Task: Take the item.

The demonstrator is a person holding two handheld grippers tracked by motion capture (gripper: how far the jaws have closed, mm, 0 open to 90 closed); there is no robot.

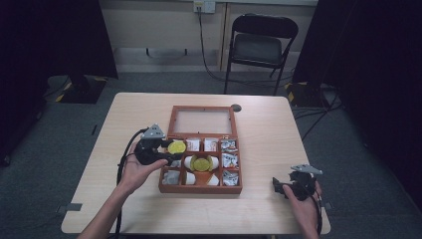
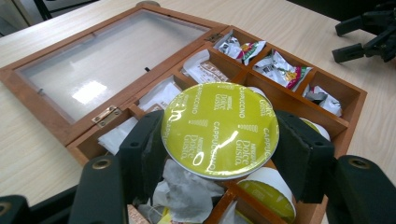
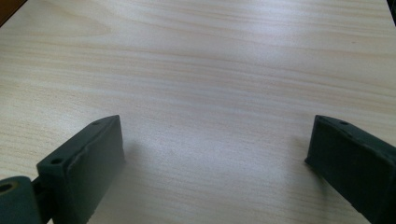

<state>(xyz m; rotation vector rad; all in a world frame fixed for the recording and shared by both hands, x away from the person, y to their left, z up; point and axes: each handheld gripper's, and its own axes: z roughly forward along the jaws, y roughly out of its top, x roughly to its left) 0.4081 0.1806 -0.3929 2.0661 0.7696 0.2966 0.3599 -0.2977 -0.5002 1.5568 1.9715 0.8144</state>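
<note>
My left gripper (image 1: 171, 152) (image 2: 219, 142) is shut on a coffee capsule with a yellow-green foil lid (image 1: 176, 147) (image 2: 219, 128), held just above the left side of an open wooden box (image 1: 200, 188) (image 2: 348, 100). The box has several compartments holding white capsules, another yellow-lidded capsule (image 1: 201, 163) and foil sachets (image 1: 229, 160) (image 2: 280, 69). Its glass lid (image 1: 202, 121) (image 2: 109, 63) lies flat behind it. My right gripper (image 1: 276, 185) (image 3: 215, 154) rests over the bare table (image 3: 210, 70) at the front right, open with nothing between its jaws.
The light wooden table (image 1: 139, 114) has free room on both sides of the box. A small dark disc (image 1: 236, 107) lies by the lid's far right corner. A black folding chair (image 1: 259, 45) stands beyond the table's far edge.
</note>
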